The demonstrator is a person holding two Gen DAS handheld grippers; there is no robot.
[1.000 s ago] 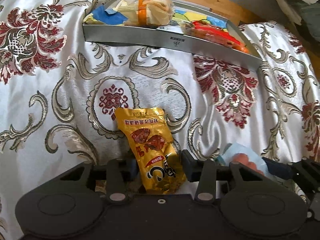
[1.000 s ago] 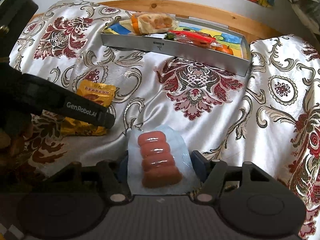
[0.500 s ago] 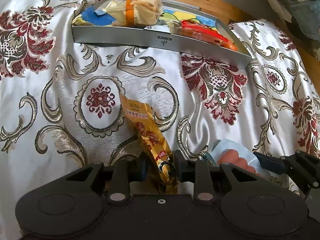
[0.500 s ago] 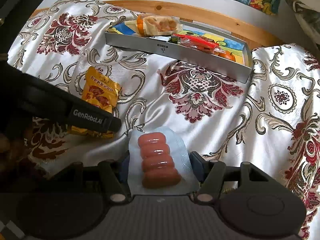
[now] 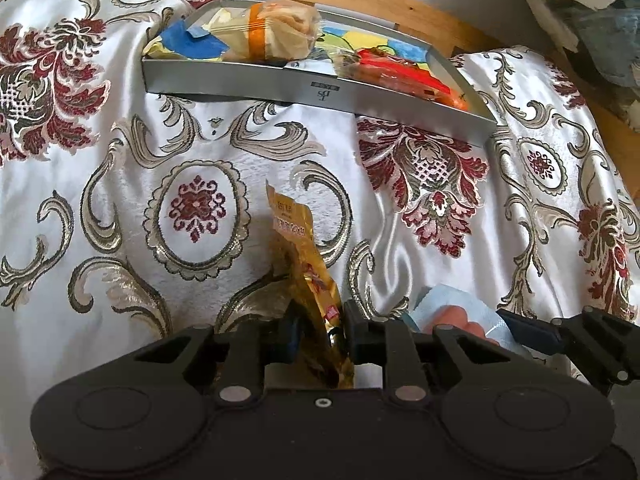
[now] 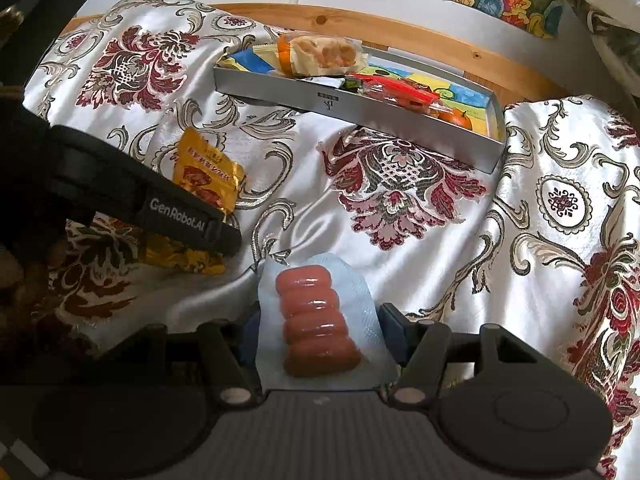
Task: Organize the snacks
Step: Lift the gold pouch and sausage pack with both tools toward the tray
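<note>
Left gripper (image 5: 318, 334) clamps gold snack pouch (image 5: 308, 272) edge-on, near | right gripper (image 6: 316, 330) straddles sausage pack (image 6: 318, 322), grip uncertain | grey tray (image 6: 348, 106) holds snacks, far on floral cloth (image 6: 400, 184)

Soft, even daylight fills both views. The satin cloth (image 5: 392, 248) shows pale sheen ahead of the fingers. Fisheye bending curves the edges; corners go dark; focus stays sharp.
</note>
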